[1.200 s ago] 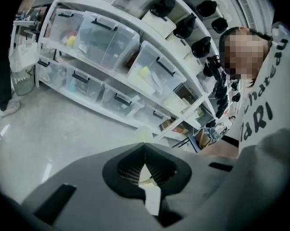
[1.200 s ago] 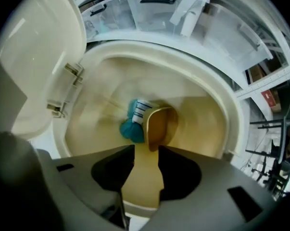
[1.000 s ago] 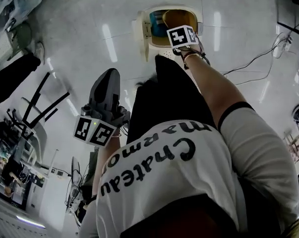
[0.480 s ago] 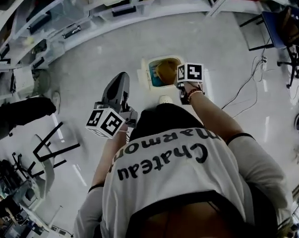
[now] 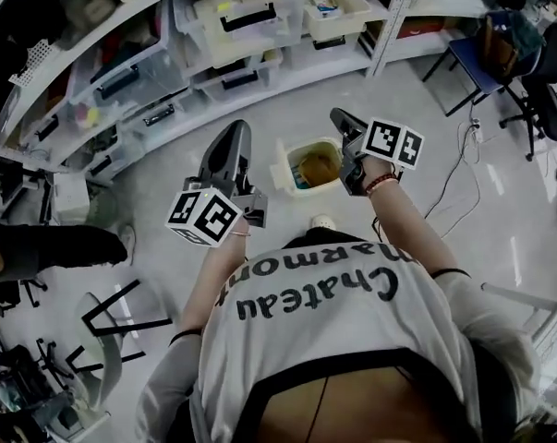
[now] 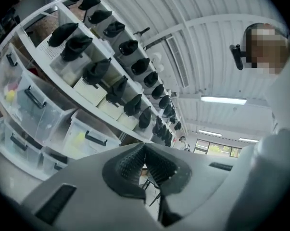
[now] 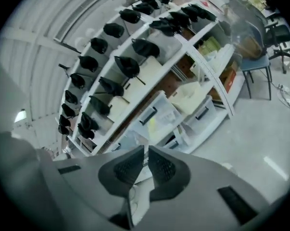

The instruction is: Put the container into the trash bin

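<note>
Head view: bin (image 5: 284,175) sits on the floor just ahead of the person, below and between both grippers, nearer the R gripper (image 5: 339,118). The orange-brown thing inside looks like the container (image 5: 317,166), prob. already dropped in; too small to be sure, and its long axis can't be read. L gripper (image 5: 237,135) and R both point out over the bin toward the shelves (image 5: 213,53), not down at it. L gripper view: pads meet at the tips, nothing gripped; only shelving and ceiling beyond, no bin. R gripper view: jaws closing, a thin slit left, nothing between them; shelves and floor ahead, no bin either. Only the head view shows bin and contents.
</note>
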A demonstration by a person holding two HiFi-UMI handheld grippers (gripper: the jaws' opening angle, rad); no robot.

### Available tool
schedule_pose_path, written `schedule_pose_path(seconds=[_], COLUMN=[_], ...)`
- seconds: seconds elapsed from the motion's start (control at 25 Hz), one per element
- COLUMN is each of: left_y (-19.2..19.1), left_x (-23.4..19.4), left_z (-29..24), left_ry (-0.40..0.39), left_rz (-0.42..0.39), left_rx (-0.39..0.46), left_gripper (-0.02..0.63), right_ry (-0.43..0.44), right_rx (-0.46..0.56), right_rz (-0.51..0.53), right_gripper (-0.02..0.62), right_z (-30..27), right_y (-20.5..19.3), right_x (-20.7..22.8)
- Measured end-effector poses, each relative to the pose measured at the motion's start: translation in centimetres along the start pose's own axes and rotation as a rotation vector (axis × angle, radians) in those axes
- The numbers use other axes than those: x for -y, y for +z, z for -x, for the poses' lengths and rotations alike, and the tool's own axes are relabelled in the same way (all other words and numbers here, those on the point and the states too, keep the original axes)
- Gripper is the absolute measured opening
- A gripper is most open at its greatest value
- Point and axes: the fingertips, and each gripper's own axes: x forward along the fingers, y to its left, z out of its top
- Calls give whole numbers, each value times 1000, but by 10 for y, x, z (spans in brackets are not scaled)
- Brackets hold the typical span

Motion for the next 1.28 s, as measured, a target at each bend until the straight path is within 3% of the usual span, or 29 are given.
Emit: schedule_pose_path(seconds=[0.2, 0.4, 0.52, 0.84, 1.28], left_y=[39, 58, 62, 60, 52], left_x=[24, 35, 39, 41, 30], left_z=[34, 62, 74, 98, 116], left_ry=[-41, -60, -75, -97, -87], left_rz=[-58, -78, -83, -83, -61], left_rx=[71, 97, 98, 91, 70], left_gripper=[23, 23, 23, 23, 23], right_ry=[57, 21, 3, -25, -53], right_rx=[126, 231, 273, 270, 246], right_rz=[166, 355, 418, 458, 436], right_gripper=[44, 43, 43, 41, 40], right_z=[50, 87, 98, 107, 107], right_y=[23, 32, 32, 4, -21], right_x=[-67, -110, -128, -143, -143])
